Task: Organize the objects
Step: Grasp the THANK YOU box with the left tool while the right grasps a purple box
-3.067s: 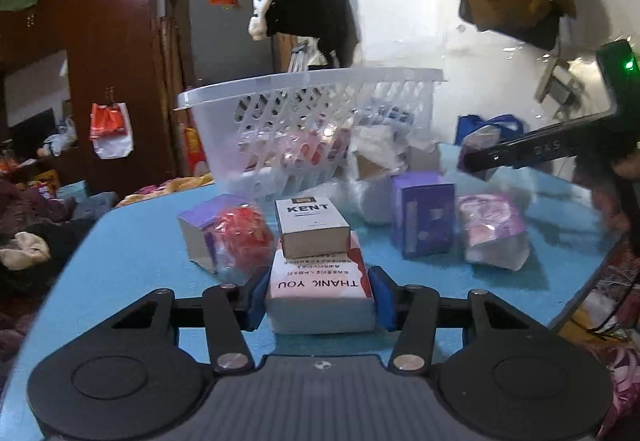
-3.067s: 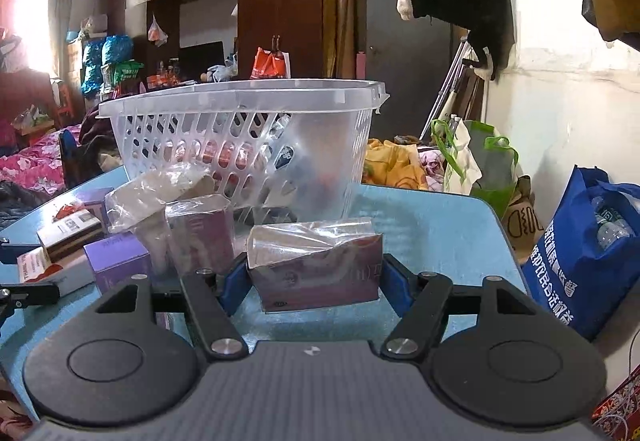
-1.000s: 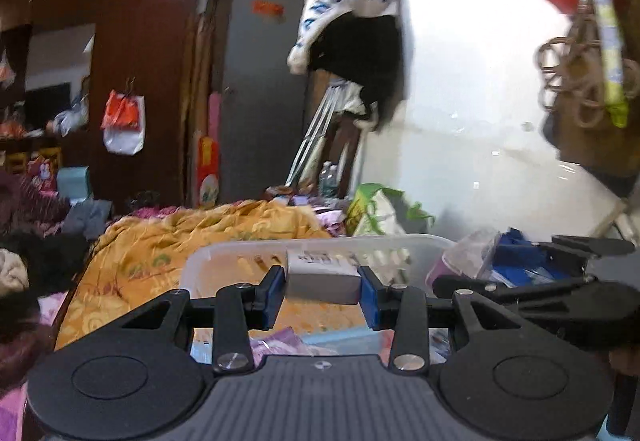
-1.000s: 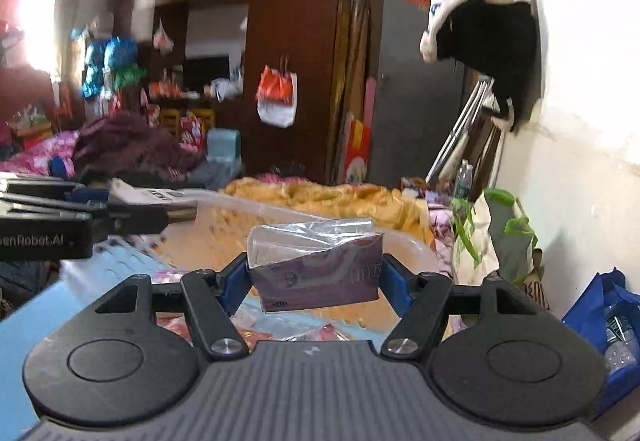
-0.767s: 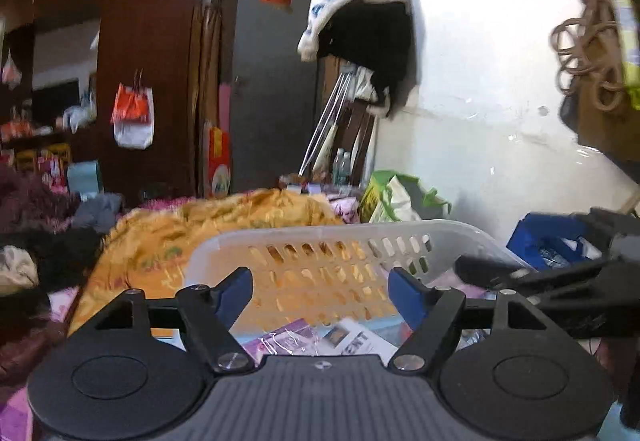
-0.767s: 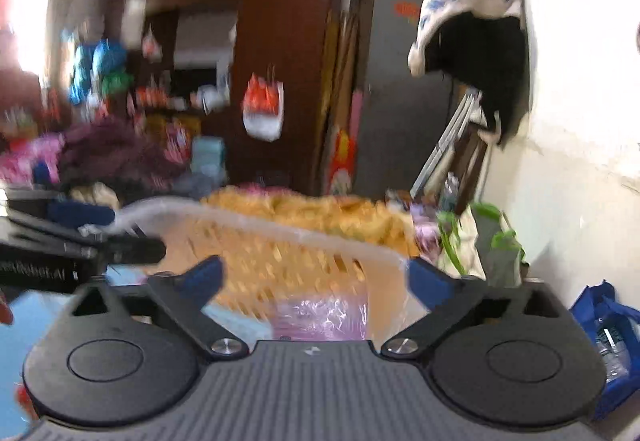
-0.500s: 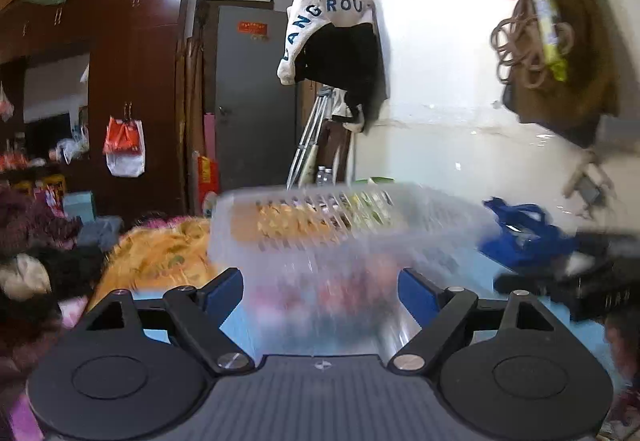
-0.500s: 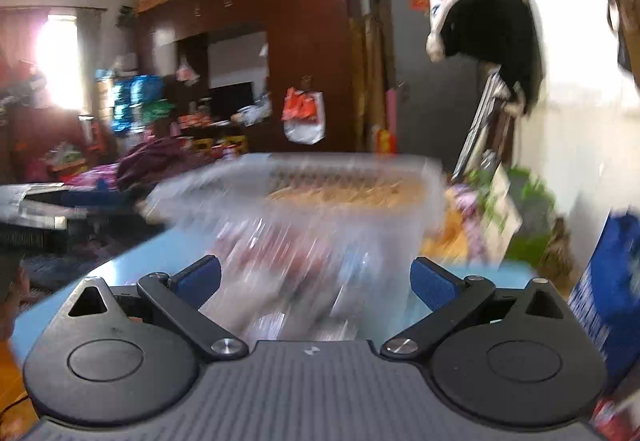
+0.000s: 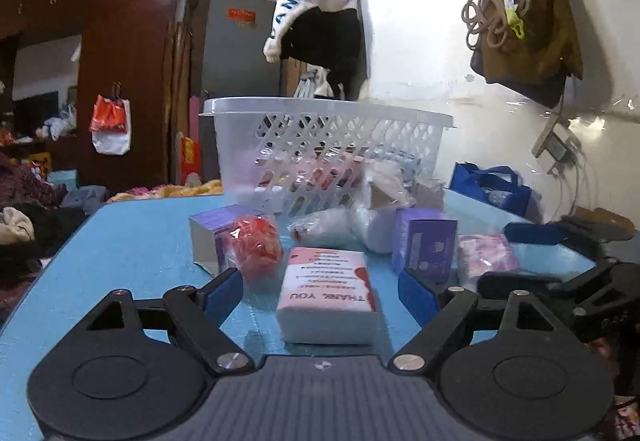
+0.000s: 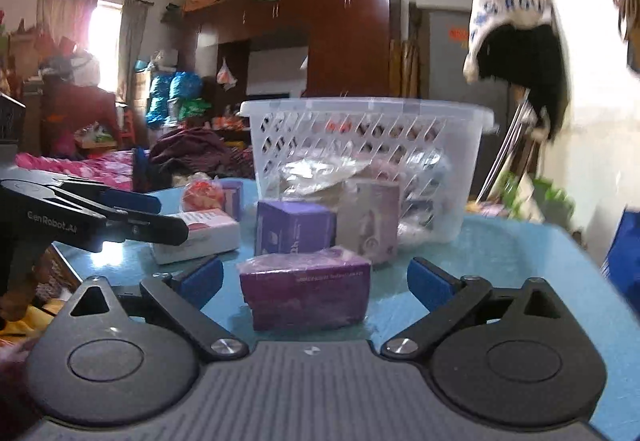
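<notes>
Tools both spread wide, empty: left tool [image 9: 320, 291] straddling pack [image 9: 328, 295] flat on desk [image 9: 132, 241], right tool [image 10: 316, 279] straddling box [image 10: 306, 293]; best centred and squared before closing, then lifted to basket [image 9: 328, 157] ahead.

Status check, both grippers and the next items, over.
Left gripper open around the white THANK YOU pack. Right gripper open around the purple wrapped box. Basket behind, other packs between.
</notes>
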### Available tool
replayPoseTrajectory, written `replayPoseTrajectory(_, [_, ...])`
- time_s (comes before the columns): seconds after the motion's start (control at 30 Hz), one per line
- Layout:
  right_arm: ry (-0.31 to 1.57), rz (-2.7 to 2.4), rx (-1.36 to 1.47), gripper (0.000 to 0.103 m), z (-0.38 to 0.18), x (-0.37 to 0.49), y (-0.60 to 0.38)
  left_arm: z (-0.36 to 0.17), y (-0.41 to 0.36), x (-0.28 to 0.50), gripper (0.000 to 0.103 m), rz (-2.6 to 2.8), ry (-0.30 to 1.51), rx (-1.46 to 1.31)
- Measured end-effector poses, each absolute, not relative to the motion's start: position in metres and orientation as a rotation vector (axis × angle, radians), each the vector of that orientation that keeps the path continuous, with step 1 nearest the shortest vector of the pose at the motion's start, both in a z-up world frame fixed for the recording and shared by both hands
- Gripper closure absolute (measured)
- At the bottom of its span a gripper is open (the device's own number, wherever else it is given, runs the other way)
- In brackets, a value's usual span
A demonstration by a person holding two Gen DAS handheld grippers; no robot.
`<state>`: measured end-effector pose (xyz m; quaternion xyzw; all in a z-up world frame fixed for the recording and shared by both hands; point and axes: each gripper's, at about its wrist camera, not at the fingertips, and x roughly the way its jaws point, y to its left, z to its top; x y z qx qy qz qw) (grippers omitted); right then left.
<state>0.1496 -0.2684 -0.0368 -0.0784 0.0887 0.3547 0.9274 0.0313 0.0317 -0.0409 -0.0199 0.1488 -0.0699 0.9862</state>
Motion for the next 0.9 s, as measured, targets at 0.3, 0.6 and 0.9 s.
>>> replayPoseTrajectory(0.3, [0.255, 0.757, -0.156, 0.03, -0.046, 0.152, -0.268, -0.053, 0.009, 0.029, 0.042, -0.123, 0.296, 0.038])
replayPoseTrajectory(0.6, [0.229, 0.755, -0.143, 0.033, -0.043, 0.147, -0.279, -0.055, 0.008, 0.021, 0.048, -0.111, 0.246, 0.031])
replayPoseTrajectory(0.9, [0.199, 0.717, -0.101, 0.033, -0.032, 0.154, -0.296, -0.043, 0.016, 0.004, 0.048, -0.14, 0.155, 0.024])
